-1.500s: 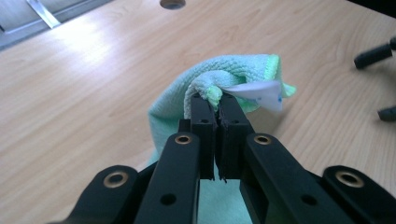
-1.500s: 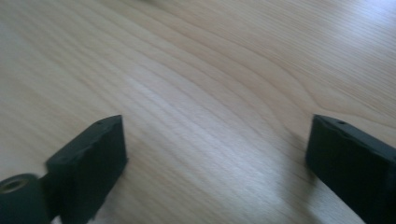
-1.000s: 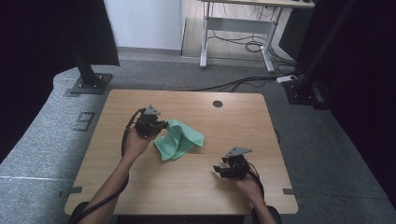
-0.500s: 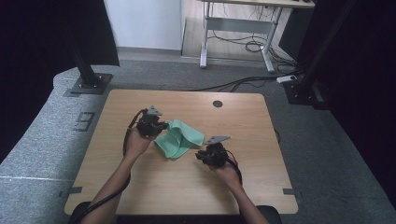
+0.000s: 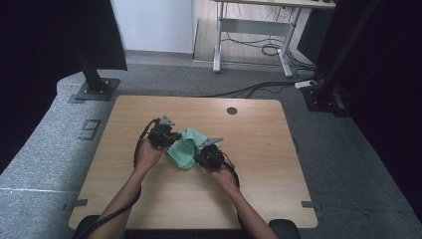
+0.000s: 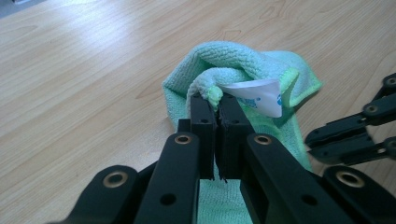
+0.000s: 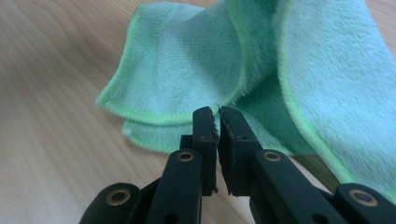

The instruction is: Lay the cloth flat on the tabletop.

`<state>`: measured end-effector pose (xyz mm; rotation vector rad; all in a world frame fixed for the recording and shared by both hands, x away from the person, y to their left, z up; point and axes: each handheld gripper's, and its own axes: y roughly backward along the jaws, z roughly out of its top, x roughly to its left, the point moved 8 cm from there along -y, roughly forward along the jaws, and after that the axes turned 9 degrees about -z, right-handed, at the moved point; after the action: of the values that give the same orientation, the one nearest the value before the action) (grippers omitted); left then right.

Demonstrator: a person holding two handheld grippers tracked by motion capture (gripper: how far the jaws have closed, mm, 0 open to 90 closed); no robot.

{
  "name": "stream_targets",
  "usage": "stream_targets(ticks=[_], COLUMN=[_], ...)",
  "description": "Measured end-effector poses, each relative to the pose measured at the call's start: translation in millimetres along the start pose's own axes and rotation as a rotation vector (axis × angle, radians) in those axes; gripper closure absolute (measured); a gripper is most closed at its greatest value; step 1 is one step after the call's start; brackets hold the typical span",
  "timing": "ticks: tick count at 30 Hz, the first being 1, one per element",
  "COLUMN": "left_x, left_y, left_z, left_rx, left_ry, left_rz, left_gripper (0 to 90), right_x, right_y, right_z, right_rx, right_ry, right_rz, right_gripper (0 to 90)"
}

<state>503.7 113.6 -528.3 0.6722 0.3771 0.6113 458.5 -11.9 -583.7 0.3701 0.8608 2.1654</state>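
A light green microfibre cloth (image 5: 183, 151) lies bunched in the middle of the wooden table (image 5: 259, 149). My left gripper (image 5: 173, 136) sits at the cloth's left side, shut on a raised corner of the cloth (image 6: 233, 60) beside its white label (image 6: 258, 96); the pinch shows between the left gripper's tips (image 6: 217, 100). My right gripper (image 5: 198, 152) is at the cloth's right side. Its jaws have just been closing, and the right gripper (image 7: 218, 115) now stands shut just in front of a hemmed fold of the cloth (image 7: 187, 70), with nothing seen between them.
A round cable hole (image 5: 232, 110) sits near the table's far edge. Bare wood (image 5: 278, 189) stretches to the right and front of the hands. Black stand bases (image 5: 94, 89) rest on the grey floor beyond the table's far corners.
The right hand has travelled left and a little forward, from the table's front right up to the cloth's right side. The left gripper has stayed put, holding the cloth's corner.
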Motion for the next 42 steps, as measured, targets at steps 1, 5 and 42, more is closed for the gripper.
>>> stream_targets(ticks=[1, 5, 42], left_x=[0.3, 4.4, 44.0], left_y=[-0.2, 2.1, 23.1], left_z=[0.0, -0.2, -28.7], left_rx=[-0.001, -0.007, 0.006], left_ry=[0.001, 0.006, 0.094], left_rz=[0.002, 0.016, 0.126], left_gripper=[86.6, 86.6, 83.8], right_x=[1.0, 4.1, -12.9], right_y=[-2.3, -12.2, 56.1], right_z=[0.5, -2.6, -71.4], right_rx=[0.005, 0.033, 0.088], right_ry=[-0.003, 0.02, 0.077], right_rz=[0.001, -0.013, 0.022], right_gripper=[83.8, 84.2, 86.1])
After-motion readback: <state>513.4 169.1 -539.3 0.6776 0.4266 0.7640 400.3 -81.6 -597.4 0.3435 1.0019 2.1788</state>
